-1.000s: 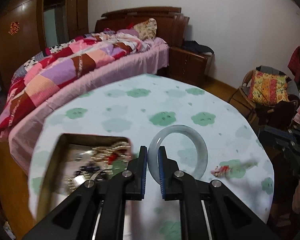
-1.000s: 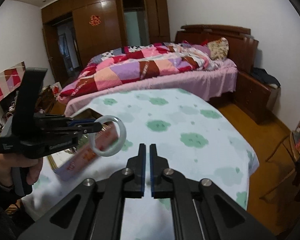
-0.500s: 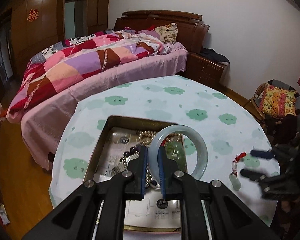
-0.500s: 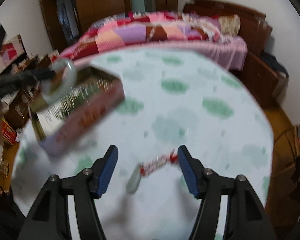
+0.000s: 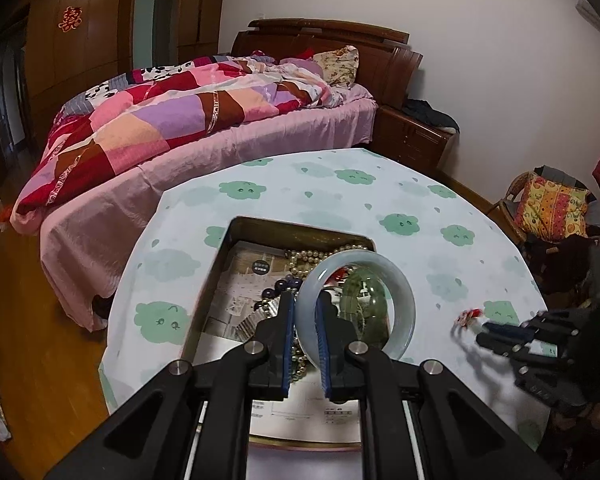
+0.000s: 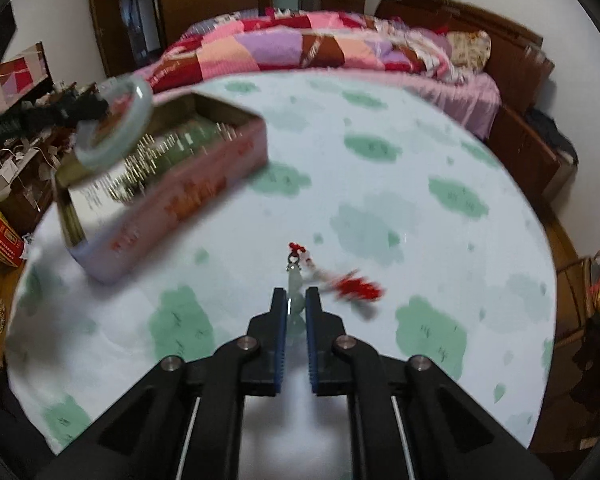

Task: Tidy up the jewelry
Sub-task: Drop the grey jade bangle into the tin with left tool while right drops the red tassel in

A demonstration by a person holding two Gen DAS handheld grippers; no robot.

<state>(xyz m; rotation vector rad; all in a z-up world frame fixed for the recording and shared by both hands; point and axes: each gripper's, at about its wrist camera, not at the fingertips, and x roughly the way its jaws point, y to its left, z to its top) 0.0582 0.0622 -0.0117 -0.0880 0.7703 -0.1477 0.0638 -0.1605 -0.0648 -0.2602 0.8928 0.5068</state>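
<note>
My left gripper (image 5: pixel 305 308) is shut on a pale jade bangle (image 5: pixel 404 304) and holds it above an open metal tin (image 5: pixel 220 252) that has beads, pearls and a green pendant in it. In the right wrist view the bangle (image 6: pixel 140 96) hangs over the tin (image 6: pixel 204 184) at the left. My right gripper (image 6: pixel 296 304) is shut on a pale green pendant (image 6: pixel 295 280) with a red tassel (image 6: pixel 356 288), low over the tablecloth. In the left wrist view the right gripper (image 5: pixel 488 330) is by the tassel (image 5: pixel 466 316).
The round table (image 5: pixel 380 196) has a white cloth with green cloud prints. A bed with a patchwork quilt (image 5: pixel 172 116) stands behind it. A chair with a yellow cushion (image 5: pixel 552 208) is at the right. Wooden floor lies to the left.
My left gripper has carried the bangle over the tin. My right gripper opened, came down over the pendant and has closed on it.
</note>
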